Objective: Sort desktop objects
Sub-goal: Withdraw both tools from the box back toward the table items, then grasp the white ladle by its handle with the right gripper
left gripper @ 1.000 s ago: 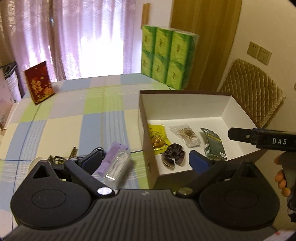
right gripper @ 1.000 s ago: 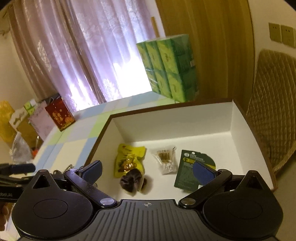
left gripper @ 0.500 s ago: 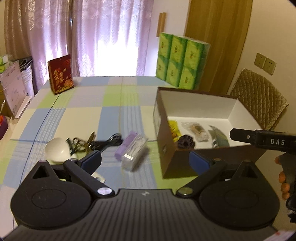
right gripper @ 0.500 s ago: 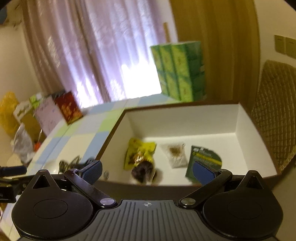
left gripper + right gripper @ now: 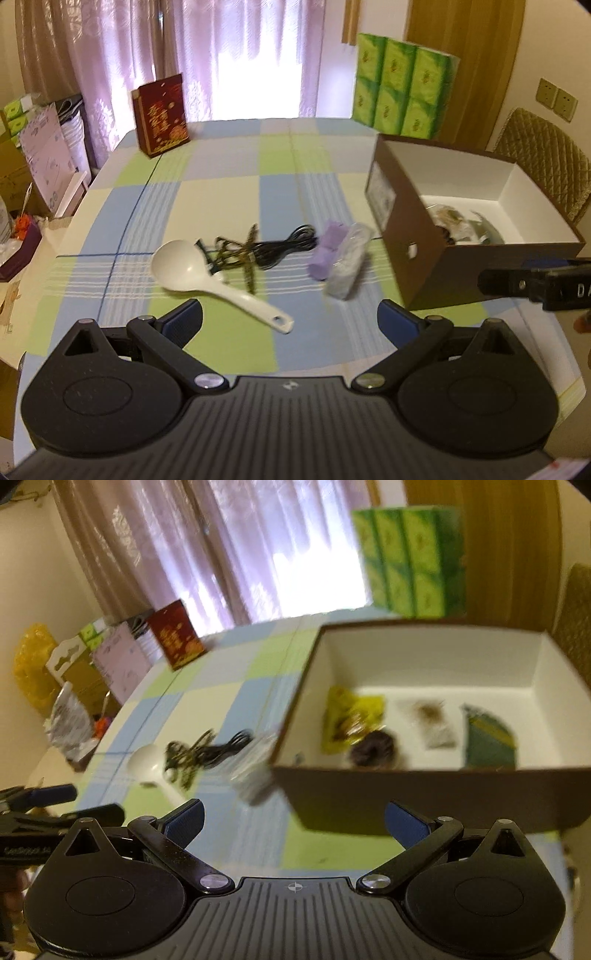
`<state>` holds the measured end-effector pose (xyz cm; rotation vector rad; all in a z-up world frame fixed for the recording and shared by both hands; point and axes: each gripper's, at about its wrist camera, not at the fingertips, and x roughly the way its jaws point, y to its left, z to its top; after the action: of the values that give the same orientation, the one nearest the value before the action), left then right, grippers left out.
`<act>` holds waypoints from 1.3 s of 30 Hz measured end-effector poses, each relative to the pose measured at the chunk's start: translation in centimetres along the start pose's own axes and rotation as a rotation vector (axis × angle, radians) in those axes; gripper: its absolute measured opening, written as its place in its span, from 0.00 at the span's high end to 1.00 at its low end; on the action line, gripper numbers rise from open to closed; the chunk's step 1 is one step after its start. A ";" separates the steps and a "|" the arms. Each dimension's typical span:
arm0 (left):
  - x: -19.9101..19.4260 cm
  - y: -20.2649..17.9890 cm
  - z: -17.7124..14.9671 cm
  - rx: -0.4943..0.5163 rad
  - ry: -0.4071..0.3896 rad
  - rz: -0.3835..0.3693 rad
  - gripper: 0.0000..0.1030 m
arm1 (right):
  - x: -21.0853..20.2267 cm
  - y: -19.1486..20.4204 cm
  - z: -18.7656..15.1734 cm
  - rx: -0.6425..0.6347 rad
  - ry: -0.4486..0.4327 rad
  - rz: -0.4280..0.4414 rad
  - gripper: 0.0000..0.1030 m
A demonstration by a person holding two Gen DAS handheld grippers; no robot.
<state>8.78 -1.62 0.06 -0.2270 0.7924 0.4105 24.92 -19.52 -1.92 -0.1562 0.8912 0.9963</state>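
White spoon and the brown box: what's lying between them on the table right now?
In the left wrist view, between the white spoon and the brown box lie an olive strap tangle, a black cable coil and a purple packet.

Brown cardboard box with a white inside [image 5: 413,225], open at the top, standing at the right of the checked cloth. Within, on its floor: yellow snack packet [image 5: 349,720] at the left, dark ruffled hair tie [image 5: 373,749] just in front of it, clear bag of brownish bits [image 5: 436,723] in the middle, dark green flat pouch [image 5: 487,738] at the right; all blurred.

Outside, left of the box: pale purple block with a clear wrapped bundle [image 5: 341,256] beside it, lying flat close to the box wall. Coiled black cable [image 5: 286,247] next along, tangled with an olive cord [image 5: 242,254]. White plastic rice spoon [image 5: 207,278], bowl up, handle pointing towards the near right.
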 end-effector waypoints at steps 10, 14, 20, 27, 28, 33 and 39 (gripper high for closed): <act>1.6 6.7 0.1 -0.007 0.074 0.022 0.04 | 4.2 5.7 -1.4 -0.091 0.053 0.072 0.03; 2.4 9.2 0.2 -0.020 0.098 0.024 0.04 | 6.3 8.1 -1.8 -0.159 0.081 0.116 0.18; 3.7 12.5 0.0 -0.033 0.129 0.018 0.04 | 10.3 11.2 -2.1 -0.324 0.109 0.161 0.44; 5.5 16.2 -0.4 -0.053 0.172 0.032 0.04 | 15.4 13.6 -1.5 -0.483 0.129 0.188 0.56; 5.7 16.6 -0.5 -0.058 0.178 0.035 0.04 | 16.0 13.9 -1.3 -0.503 0.133 0.195 0.58; 7.1 18.3 -0.2 -0.076 0.200 0.041 0.04 | 18.8 15.5 -0.6 -0.587 0.154 0.209 0.62; 8.1 19.3 0.2 -0.090 0.203 0.042 0.04 | 21.8 16.0 -0.5 -0.609 0.213 0.193 0.68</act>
<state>5.54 17.93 -6.55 -0.3400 0.9804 0.4677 17.22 3.68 -13.54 -0.7127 0.7794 1.4325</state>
